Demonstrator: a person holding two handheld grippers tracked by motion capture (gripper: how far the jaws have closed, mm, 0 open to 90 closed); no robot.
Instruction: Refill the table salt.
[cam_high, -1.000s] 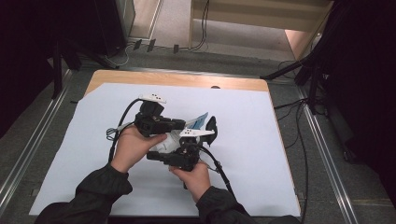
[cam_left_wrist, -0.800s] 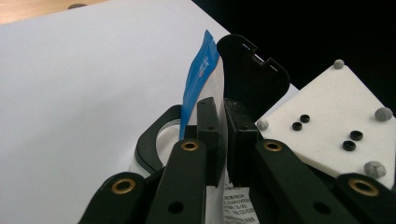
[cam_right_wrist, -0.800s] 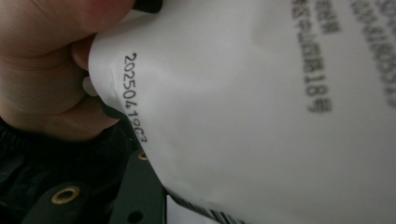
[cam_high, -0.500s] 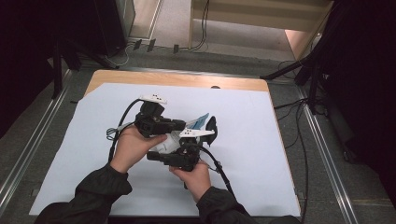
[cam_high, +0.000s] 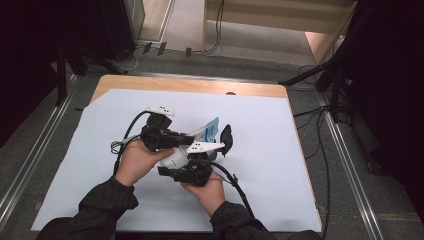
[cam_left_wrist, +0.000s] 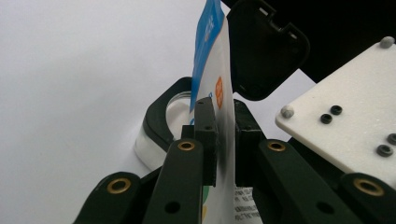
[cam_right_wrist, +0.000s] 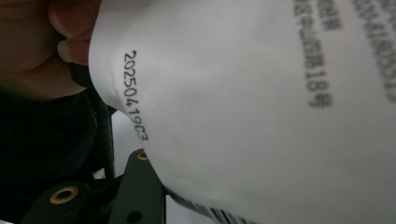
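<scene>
A white pouch (cam_high: 210, 129) with a blue top is held between the two hands over the white table cover. My left gripper (cam_high: 192, 137) is shut on it; in the left gripper view its pads (cam_left_wrist: 205, 140) pinch the pouch (cam_left_wrist: 224, 70) on edge. Just behind stands a round container (cam_left_wrist: 161, 109) with a black rim and its black lid (cam_left_wrist: 266, 51) flipped open. That lid (cam_high: 226, 139) stands at the front of my right gripper (cam_high: 210, 157). In the right gripper view the pouch's printed back (cam_right_wrist: 257, 93) hides the jaws, so their state is unclear.
The white cover (cam_high: 280, 165) lies on a wooden table (cam_high: 190, 85). A cable (cam_high: 235, 187) trails from the right gripper toward the front edge. Floor cables (cam_high: 320, 150) and metal rails run along both sides. A hand (cam_right_wrist: 46, 46) is close behind the pouch.
</scene>
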